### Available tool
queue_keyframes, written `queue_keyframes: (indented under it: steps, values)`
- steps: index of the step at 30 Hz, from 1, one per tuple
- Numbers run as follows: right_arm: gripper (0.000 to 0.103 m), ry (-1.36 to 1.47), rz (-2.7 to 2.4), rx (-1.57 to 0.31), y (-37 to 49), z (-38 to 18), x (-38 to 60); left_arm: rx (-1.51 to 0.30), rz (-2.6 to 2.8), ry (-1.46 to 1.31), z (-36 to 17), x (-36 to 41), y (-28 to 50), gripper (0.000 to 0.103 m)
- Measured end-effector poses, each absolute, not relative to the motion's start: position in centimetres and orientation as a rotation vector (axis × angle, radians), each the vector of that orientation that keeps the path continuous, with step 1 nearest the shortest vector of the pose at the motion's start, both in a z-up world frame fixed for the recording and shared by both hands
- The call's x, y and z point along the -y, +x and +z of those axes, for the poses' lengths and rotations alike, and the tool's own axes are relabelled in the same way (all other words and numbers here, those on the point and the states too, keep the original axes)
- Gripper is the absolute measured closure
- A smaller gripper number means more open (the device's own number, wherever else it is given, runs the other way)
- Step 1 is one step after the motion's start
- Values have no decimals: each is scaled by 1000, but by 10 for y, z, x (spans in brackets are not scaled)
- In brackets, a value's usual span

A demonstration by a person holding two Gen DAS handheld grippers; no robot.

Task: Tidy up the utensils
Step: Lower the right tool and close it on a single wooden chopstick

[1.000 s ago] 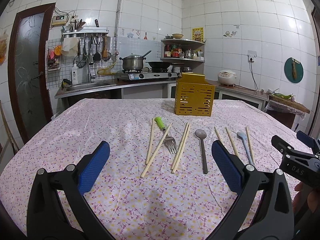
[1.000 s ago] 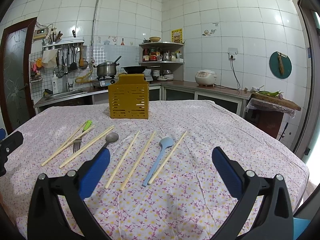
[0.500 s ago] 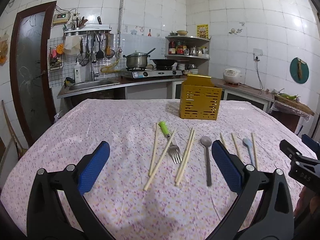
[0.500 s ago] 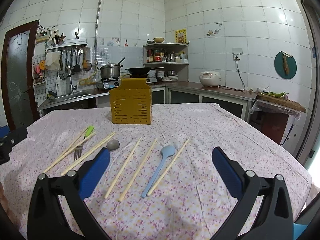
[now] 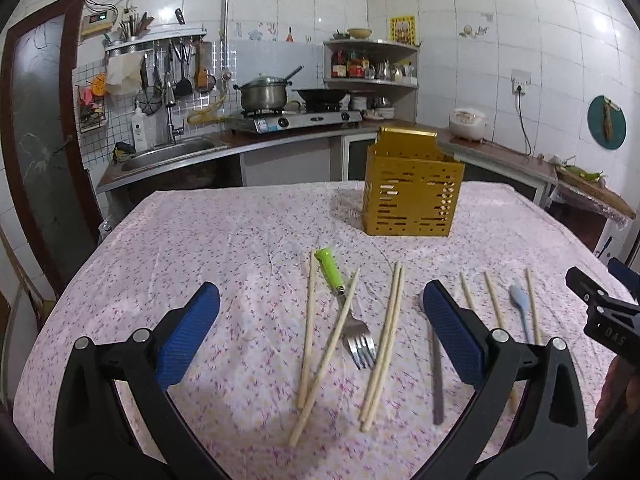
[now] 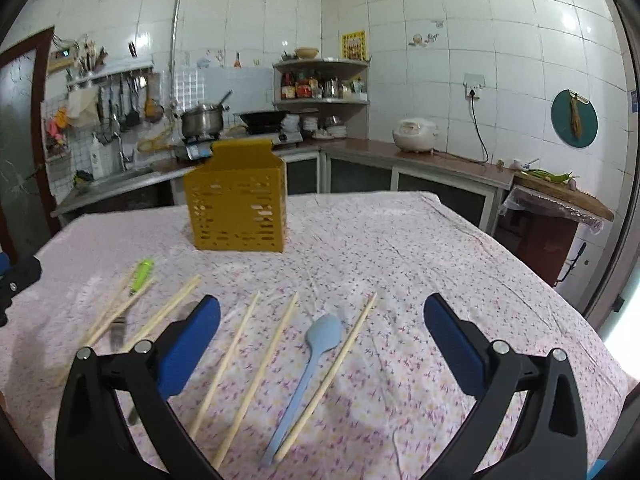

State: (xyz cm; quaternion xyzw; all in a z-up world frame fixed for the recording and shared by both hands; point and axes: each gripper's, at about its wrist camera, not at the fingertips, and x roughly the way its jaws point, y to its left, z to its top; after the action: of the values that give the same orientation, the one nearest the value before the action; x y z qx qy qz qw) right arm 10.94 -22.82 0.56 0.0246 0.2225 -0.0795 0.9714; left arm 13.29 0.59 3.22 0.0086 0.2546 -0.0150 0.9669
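Observation:
A yellow perforated utensil holder (image 5: 412, 194) stands upright at the far middle of the table, also in the right wrist view (image 6: 239, 212). In front of it lie several wooden chopsticks (image 5: 310, 328), a fork with a green handle (image 5: 340, 300), a grey metal spoon (image 5: 436, 376) and a light blue spoon (image 6: 316, 364). My left gripper (image 5: 320, 328) is open and empty above the fork and chopsticks. My right gripper (image 6: 320, 336) is open and empty above the blue spoon and chopsticks (image 6: 348, 364).
The table wears a pink flowered cloth (image 5: 224, 248). Behind it run a counter with a sink (image 5: 172, 152), a stove with a pot (image 5: 264, 96) and a rice cooker (image 6: 414, 136). The right gripper's tip (image 5: 600, 312) shows at the left view's right edge.
Both grippers have moved forward and lower toward the utensils, which now look larger. Both stay open and empty. Nothing on the table has moved.

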Motion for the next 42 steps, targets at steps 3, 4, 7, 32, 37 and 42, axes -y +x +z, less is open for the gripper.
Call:
queue_keyframes:
  steps: [3,4,7,32,37,42]
  values:
    - [4,59,-180,-531,136,-6,235,-589,-60,22,25,-6,159,5]
    - [4,64,-185,-556,143,-10,238,-617,-70,23,22,-7,169,5]
    - [4,78,-210,-636,166,-23,249,-681,-72,16,12,-11,193,5]
    - [54,208,-284,-997,252,-73,297,-996,-24,14,-47,-35,311,35]
    - [54,235,-309,-1031,257,-73,299,-1044,-21,2,-55,-36,317,50]
    - [54,254,-323,-1025,258,-74,300,-1051,-14,17,-57,-31,323,50]
